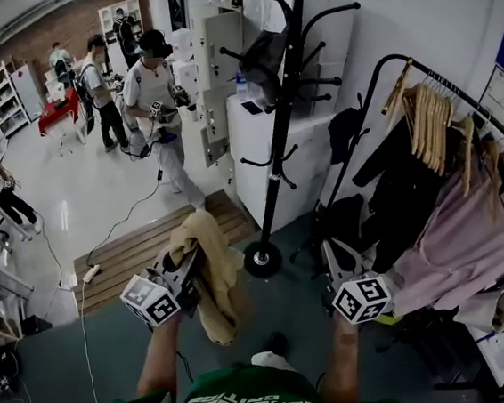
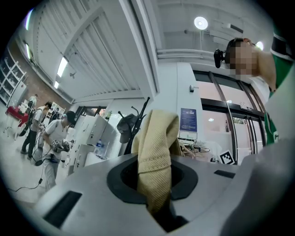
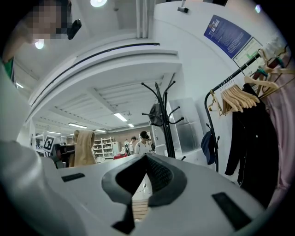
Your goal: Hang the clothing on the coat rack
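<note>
The white cabinets (image 1: 247, 156) behind the coat rack (image 1: 282, 130) kept their contents out of sight, though a bottle (image 1: 241, 86) stood on top of one. The left gripper (image 1: 190, 267) had its jaws pressed on a fold of the tan clothing (image 1: 216, 289), which hung from them in the air, near the rack's round base but apart from it. The right gripper (image 1: 337, 263) held nothing, its jaws drawn together at the tips. A dark cap (image 1: 264, 56) hung high on the rack. To the right, a garment rail (image 1: 375, 94) carried wooden hangers (image 1: 430, 119), a black garment (image 1: 402, 185) and a pink one (image 1: 470, 236), partly cut off by the frame edge. The floor (image 1: 88, 347) was grey, with a wooden slatted platform (image 1: 140, 248) beside it; people (image 1: 155, 90) stood farther back among shelving.
</note>
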`<move>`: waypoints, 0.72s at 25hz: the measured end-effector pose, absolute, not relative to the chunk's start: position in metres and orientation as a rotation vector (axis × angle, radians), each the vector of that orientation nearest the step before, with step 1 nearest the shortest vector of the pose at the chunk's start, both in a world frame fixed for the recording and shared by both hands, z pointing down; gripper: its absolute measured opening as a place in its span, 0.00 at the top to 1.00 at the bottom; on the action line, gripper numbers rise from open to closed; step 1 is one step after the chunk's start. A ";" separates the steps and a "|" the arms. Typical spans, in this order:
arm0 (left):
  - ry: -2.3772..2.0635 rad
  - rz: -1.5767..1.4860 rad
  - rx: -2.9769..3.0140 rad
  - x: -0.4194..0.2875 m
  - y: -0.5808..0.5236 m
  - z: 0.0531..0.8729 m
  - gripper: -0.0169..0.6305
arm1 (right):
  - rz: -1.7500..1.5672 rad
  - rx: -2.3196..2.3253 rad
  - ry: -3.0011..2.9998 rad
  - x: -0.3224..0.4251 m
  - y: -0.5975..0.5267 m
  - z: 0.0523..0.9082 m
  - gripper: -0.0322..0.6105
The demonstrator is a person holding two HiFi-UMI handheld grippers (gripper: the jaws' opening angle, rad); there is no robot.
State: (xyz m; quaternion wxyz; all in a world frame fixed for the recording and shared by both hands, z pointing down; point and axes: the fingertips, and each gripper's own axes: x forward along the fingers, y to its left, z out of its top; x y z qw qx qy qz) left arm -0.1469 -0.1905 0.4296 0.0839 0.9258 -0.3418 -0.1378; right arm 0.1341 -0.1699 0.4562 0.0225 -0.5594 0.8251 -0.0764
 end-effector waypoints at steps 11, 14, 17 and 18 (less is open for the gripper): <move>-1.023 -0.408 2.764 -0.105 -0.250 0.428 0.90 | -0.257 -1.742 2.554 0.178 -0.229 0.458 0.94; -1.027 -0.405 2.768 -0.091 -0.264 0.427 0.90 | -0.253 -1.746 2.554 0.195 -0.242 0.458 0.94; -1.038 -0.402 2.771 -0.078 -0.276 0.427 0.90 | -0.239 -1.749 2.558 0.211 -0.253 0.457 0.94; -1.042 -0.403 2.769 -0.074 -0.279 0.427 0.90 | -0.235 -1.751 2.556 0.216 -0.256 0.457 0.94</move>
